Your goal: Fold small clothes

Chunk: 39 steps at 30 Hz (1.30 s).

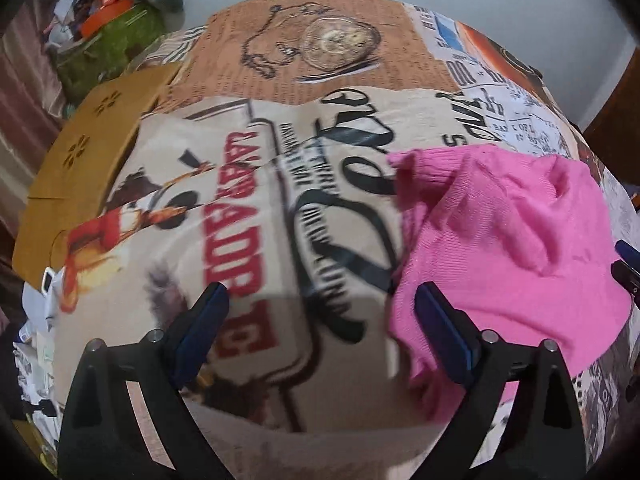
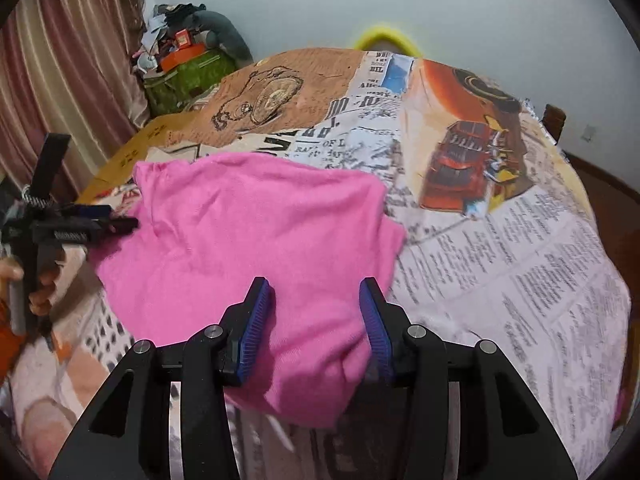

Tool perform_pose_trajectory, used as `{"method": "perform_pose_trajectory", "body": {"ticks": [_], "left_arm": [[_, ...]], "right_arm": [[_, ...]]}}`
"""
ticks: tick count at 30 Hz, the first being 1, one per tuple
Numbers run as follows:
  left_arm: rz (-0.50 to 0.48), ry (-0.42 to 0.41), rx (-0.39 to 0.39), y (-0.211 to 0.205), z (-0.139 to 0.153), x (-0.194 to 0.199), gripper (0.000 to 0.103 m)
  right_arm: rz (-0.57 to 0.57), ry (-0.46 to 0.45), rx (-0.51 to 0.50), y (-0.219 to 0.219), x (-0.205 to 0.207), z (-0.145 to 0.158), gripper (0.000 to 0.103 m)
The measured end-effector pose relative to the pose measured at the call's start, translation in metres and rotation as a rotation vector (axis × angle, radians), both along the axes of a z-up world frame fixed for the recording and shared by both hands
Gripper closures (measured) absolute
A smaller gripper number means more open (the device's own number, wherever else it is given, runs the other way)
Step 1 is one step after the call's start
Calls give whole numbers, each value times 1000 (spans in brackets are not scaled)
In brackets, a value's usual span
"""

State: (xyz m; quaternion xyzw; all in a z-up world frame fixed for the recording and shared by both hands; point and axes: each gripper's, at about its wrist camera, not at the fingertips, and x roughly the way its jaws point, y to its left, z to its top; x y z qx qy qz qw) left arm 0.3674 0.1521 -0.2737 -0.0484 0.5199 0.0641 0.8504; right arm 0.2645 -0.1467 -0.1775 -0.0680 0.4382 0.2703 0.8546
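Note:
A pink knit garment [image 2: 248,232] lies crumpled on the printed tablecloth [image 2: 520,260]. My right gripper [image 2: 314,296] sits at its near edge. The cloth fills the gap between the blue pads [image 2: 256,320] and drapes back over the gripper's base, so it looks shut on a thick fold. In the left wrist view the garment [image 1: 500,240] is to the right. My left gripper [image 1: 322,304] stands wide open over the tablecloth [image 1: 240,240], its right finger [image 1: 436,312] above the garment's left edge and nothing between the pads. The left gripper [image 2: 116,220] also shows from the side, held by a hand [image 2: 40,280].
A brown cardboard sheet [image 1: 100,140] lies on the table's far left. Beyond it stands a green bag [image 2: 188,76] piled with clutter, next to a striped curtain [image 2: 60,80]. A yellow rim [image 2: 384,36] peeks over the far table edge. The right gripper's tip [image 1: 628,272] shows at the frame's right edge.

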Motion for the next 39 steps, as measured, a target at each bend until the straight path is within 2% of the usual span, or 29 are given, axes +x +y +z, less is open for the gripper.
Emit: {"method": "perform_pose_trajectory", "body": {"ticks": [2,4,11,13,14,15,16,17,18,19,20,21,24,25,26,27,28,30,35,37,39], "left_arm": [[-5,-10,38,1,7,-4,8],[-23,-33,39,0,17,-5,8],[-71,-99,-67,-17,36,23,9],[-87,-94,-76,-25,33,36,18],[-96,-77,-88,-27,28,43,31],[-110,-48,-125,-30,22,50,49],[-118,-29,-165,-30,17,54,58],[-122,-17,-218,-30,11,59,74],[-121,-21,-260,-29,9,59,80],[-109,-33,-275,-27,9,59,81],[-99,-46,-284,-25,9,59,86],[-89,-57,-289,-22,10,59,90],[-34,-64,-254,-13,10,57,92],[-11,-63,-215,-10,9,57,97],[30,-52,-127,-8,7,57,103],[74,-27,-47,-4,2,57,103],[90,-5,-51,2,-5,58,103],[102,17,-141,16,-12,52,103],[83,-30,-179,24,10,32,101],[59,-45,-184,21,21,24,97],[34,-56,-176,15,30,17,83]], "right_arm": [[8,-8,-23,-1,-2,2,60],[7,-19,-21,-4,-1,7,60],[-19,-28,-2,5,31,14,60],[-24,-14,9,11,43,11,60],[-29,-1,18,14,50,9,60],[-40,16,29,16,56,6,60],[-51,34,41,17,62,3,61],[-61,58,59,17,67,-2,66],[-69,76,70,17,71,-6,75],[-75,93,78,16,74,-10,81],[-79,103,80,16,75,-14,93],[-77,99,77,15,74,-16,96],[-68,46,45,15,67,-17,98],[-68,34,34,15,66,-17,98],[-72,18,18,15,64,-16,98],[-78,7,6,14,63,-16,99],[-85,0,-5,13,61,-16,99],[-96,-2,-8,11,61,-15,99],[-79,-61,-65,9,49,0,99],[-83,-65,-53,4,46,8,98],[-90,-82,-18,-4,40,19,98]]}}
